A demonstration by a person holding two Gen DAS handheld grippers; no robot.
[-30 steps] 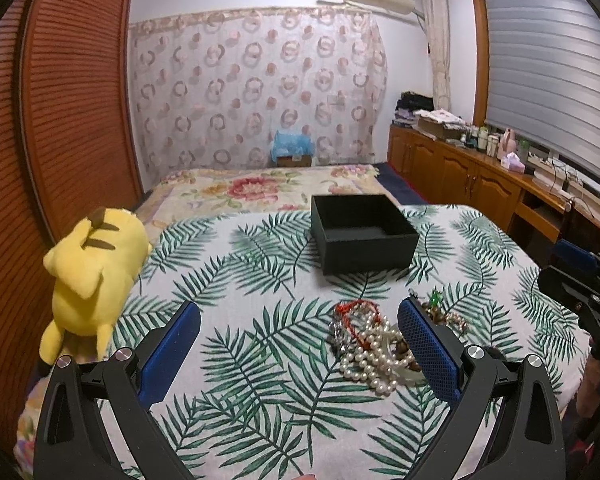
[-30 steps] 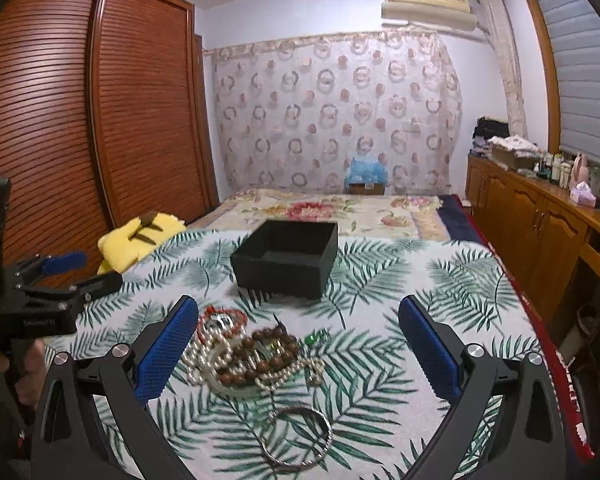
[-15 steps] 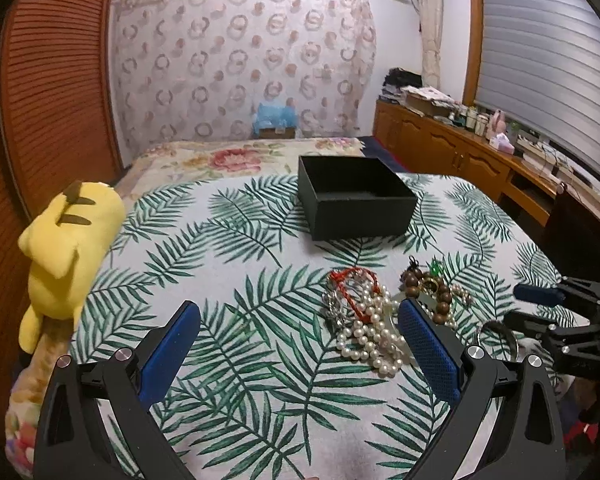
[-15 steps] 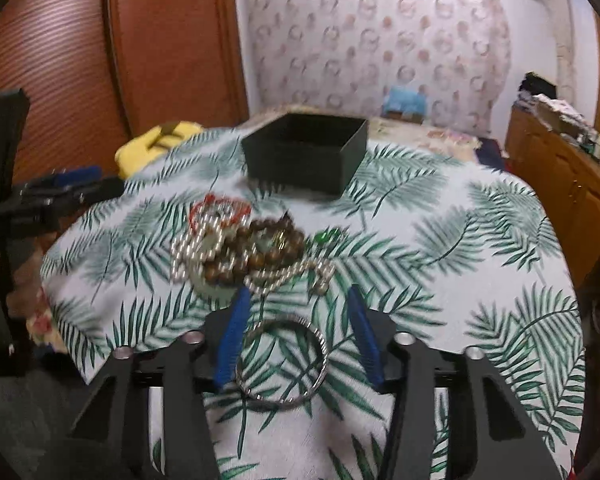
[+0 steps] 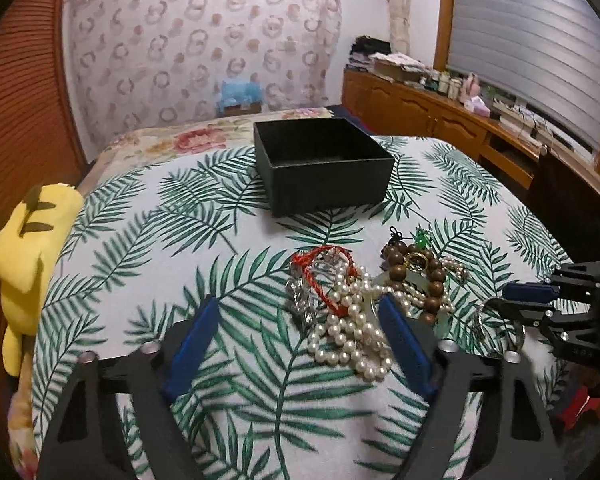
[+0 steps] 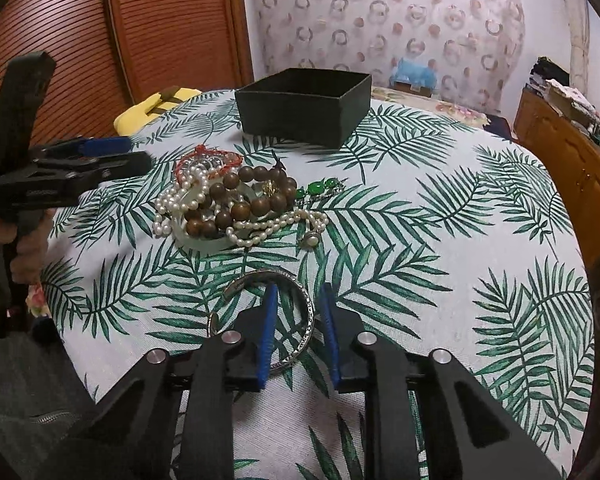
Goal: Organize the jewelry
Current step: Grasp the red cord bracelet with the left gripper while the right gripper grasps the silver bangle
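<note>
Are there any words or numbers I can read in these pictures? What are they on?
None can be read.
Silver bangle: marks along its rim, too small and blurred to read.
Left gripper: pale lettering on its black body, too blurred to read.
Right gripper: small pale lettering on its black body, too blurred to read.
Black box: no writing shows.

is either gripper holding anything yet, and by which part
Nothing held yet. The right gripper is closing astride the silver bangle's rim, pads apart from it; the left gripper is closing, gripping nothing.
</note>
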